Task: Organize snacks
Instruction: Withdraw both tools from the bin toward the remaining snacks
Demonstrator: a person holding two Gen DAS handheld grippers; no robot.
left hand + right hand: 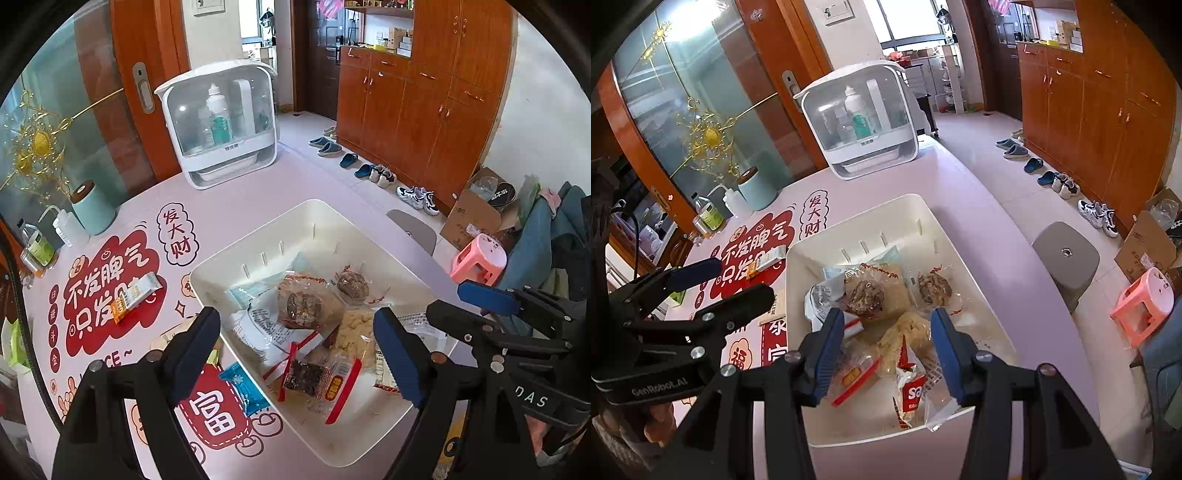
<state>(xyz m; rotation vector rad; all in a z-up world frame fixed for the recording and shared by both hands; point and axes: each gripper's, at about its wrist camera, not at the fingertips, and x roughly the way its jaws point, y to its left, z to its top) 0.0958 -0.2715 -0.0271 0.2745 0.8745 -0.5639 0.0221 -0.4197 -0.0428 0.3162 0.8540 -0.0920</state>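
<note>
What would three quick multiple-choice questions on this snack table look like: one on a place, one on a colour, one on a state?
1. Where is the blue packet?
A. In the bin
B. On the table beside the bin
C. On the floor

2. What colour is the bin?
A. Cream
B. Green
C. Black

3. How is the left claw?
A. Open, empty
B. Shut on a packet
C. Out of view

Answers: B, it lies on the table left of the bin's wall; A, its walls are cream; A, its pads stand apart, gripping nothing.
</note>
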